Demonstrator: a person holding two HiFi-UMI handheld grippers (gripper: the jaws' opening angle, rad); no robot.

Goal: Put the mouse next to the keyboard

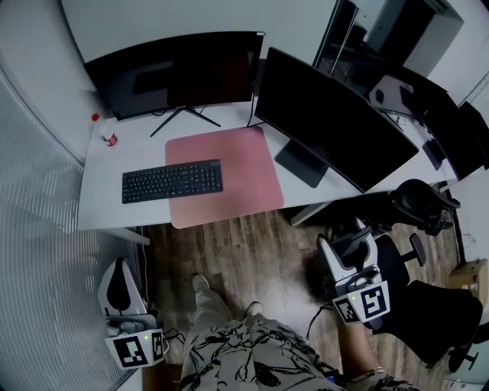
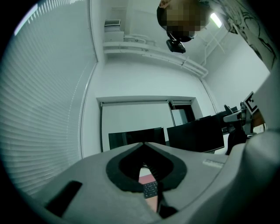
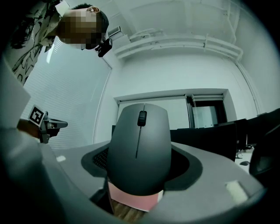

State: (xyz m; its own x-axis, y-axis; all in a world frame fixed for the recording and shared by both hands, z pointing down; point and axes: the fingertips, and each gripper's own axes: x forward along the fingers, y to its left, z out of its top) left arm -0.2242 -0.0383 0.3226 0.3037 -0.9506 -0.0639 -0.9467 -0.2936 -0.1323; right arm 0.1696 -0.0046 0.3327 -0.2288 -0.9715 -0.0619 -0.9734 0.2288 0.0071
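A white bench [image 1: 103,198] stood on a wood-plank floor [image 1: 244,252] against a pale wall [image 1: 153,19], with slatted blinds [image 1: 30,252] at the left and black office chairs [image 1: 424,206] at the right.

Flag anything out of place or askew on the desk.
The keyboard straddles the pink mat's left edge, about half on it and half on the bare desk. The mouse is not on the desk: the right gripper holds it. Nothing looks spilled or damaged.
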